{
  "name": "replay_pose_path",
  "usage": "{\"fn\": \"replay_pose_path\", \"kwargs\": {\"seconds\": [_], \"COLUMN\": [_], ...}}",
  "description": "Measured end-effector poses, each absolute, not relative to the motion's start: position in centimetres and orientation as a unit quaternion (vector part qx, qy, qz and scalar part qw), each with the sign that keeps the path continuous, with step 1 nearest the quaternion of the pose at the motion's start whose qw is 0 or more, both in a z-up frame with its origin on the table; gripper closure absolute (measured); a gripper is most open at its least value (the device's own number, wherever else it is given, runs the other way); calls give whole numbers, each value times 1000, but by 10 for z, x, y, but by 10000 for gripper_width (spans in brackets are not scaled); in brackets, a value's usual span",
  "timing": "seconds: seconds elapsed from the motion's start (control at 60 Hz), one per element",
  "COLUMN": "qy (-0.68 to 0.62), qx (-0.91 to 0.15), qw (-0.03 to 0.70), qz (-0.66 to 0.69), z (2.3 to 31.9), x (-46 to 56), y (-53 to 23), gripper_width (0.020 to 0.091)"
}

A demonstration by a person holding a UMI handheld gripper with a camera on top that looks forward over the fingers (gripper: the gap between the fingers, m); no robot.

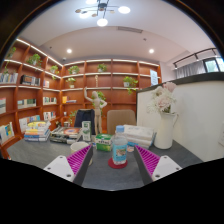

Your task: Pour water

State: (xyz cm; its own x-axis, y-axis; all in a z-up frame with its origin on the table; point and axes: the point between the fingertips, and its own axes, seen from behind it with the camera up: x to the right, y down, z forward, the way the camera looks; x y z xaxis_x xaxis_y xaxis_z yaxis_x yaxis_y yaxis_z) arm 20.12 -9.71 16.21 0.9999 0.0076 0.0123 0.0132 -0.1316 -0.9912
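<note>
A clear plastic water bottle (pixel 120 147) with a blue label stands upright on a red coaster (pixel 119 162) on the grey table (pixel 112 172). It is just ahead of my gripper (pixel 113 160), near the fingertips and closer to the right one. Both fingers, with their magenta pads (pixel 79 159), stand wide apart and press on nothing. My gripper is open. A gap shows on each side of the bottle.
A green box (pixel 103 142) lies behind the bottle. A white vase with pink flowers (pixel 164 124) stands to the right, next to a white tissue box (pixel 138 135). Stacked books (pixel 38 131) lie at the left. Wooden shelves (pixel 100 85) line the back wall.
</note>
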Motion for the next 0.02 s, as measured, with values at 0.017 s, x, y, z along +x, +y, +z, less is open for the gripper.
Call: {"fn": "replay_pose_path", "kwargs": {"seconds": [0.017], "qy": [-7], "qx": [-753], "qw": [658], "qz": [-1], "z": [162], "x": [202], "y": [-97], "gripper_width": [267]}}
